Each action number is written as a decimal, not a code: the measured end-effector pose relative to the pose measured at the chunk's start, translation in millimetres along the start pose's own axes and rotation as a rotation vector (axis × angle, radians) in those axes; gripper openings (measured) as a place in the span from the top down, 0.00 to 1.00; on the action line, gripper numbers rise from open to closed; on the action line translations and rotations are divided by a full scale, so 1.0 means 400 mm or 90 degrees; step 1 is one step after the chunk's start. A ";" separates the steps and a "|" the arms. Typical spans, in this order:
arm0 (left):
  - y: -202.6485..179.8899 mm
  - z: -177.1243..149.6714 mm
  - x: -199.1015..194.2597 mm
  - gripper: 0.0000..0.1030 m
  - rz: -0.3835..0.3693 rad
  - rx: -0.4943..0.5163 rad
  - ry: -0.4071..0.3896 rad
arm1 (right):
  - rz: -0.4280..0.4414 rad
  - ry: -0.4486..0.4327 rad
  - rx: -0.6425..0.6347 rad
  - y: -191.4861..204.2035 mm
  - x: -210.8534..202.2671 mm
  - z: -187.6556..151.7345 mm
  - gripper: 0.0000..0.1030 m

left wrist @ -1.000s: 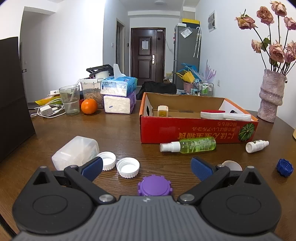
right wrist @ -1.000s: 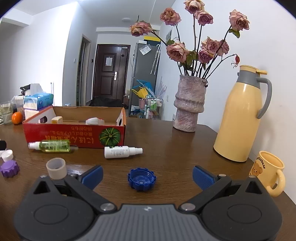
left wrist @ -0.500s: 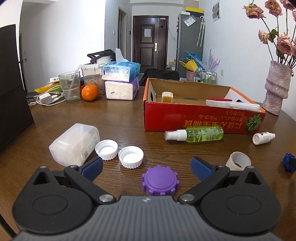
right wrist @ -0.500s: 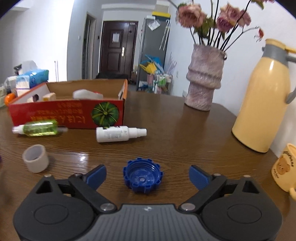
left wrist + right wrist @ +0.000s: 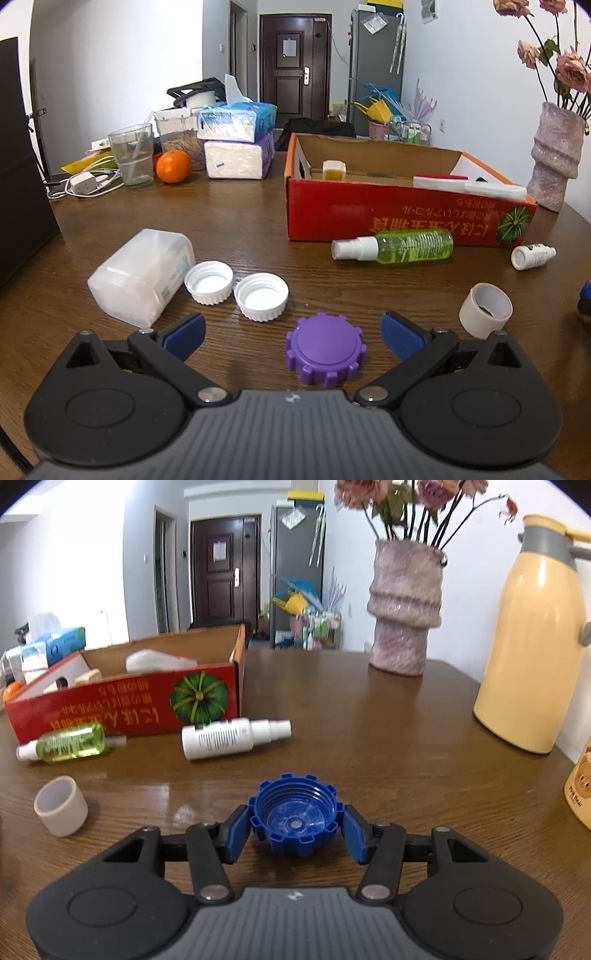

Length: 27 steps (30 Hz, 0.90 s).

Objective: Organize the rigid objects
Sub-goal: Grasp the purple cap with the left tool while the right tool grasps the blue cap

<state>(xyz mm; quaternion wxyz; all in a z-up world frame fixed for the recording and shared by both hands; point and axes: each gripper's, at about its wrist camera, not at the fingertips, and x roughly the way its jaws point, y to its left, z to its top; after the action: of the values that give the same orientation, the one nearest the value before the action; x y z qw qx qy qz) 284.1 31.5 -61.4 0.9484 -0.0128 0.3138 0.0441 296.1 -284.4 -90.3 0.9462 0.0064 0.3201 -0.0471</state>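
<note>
— See the right gripper [image 5: 297,825]? Its jaws have just been closing, and now the blue pads sit against both sides of the blue cap [image 5: 295,814], which lies open side up on the table [image 5: 369,720].

— Pressing on it, you think?

— Looks like contact on both flanks. But the cap is ridged, so if a pad lands on a tooth rather than in a notch, I'd guess it could twist or pop out on the lift.

— And the other hand?

— The left gripper [image 5: 291,330] is spread wide, holding nothing. The purple cap [image 5: 323,349] lies between its fingers, dome up, touching neither pad.

— So both caps go into the red box [image 5: 369,218]?

— That's my guess. From the left gripper the box sits at about one o'clock, well back. The green spray bottle [image 5: 402,245] lies right along its front wall, and the white spray bottle [image 5: 225,738] is near its corner, at eleven o'clock from the blue cap.

— So a low carry could knock them.

— Yes, and they'd roll. The paper tape ring [image 5: 485,310] at three o'clock of the purple cap is close to the left gripper's outer finger too; closing carelessly might nudge it.

— The white caps [image 5: 236,290]?

— At ten o'clock, just beside the plastic jar [image 5: 142,275]. Clear enough, I'd say.
</note>
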 end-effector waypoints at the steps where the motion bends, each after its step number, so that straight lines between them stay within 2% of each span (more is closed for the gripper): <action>1: -0.004 -0.001 0.005 0.00 0.000 0.004 0.004 | -0.002 -0.007 0.001 0.000 -0.006 0.001 0.49; 12: -0.041 -0.018 0.056 0.02 -0.009 0.033 0.044 | 0.008 -0.037 0.001 0.010 -0.035 0.005 0.49; 16: -0.052 -0.017 0.073 0.17 -0.016 0.035 0.056 | 0.015 -0.039 -0.002 0.024 -0.042 0.002 0.49; 19: -0.053 -0.014 0.078 0.20 -0.018 0.029 0.052 | 0.020 -0.042 -0.003 0.033 -0.047 0.000 0.49; 21: -0.052 -0.012 0.080 0.26 -0.020 0.027 0.050 | 0.021 -0.042 -0.002 0.037 -0.048 -0.001 0.49; 23: -0.050 -0.010 0.079 0.40 -0.021 0.026 0.045 | 0.023 -0.043 -0.002 0.042 -0.051 -0.002 0.49; 25: -0.049 -0.008 0.077 0.48 -0.025 0.027 0.041 | 0.024 -0.044 -0.002 0.048 -0.054 -0.003 0.49; 27: -0.053 -0.009 0.076 0.48 -0.025 0.036 0.038 | 0.028 -0.045 0.001 0.053 -0.057 -0.005 0.49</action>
<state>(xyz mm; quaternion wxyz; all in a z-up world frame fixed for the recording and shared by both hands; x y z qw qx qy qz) 308.2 12.4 -82.3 0.9392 0.0063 0.3429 0.0160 278.7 -261.3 -78.3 0.9577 0.0125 0.2863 -0.0269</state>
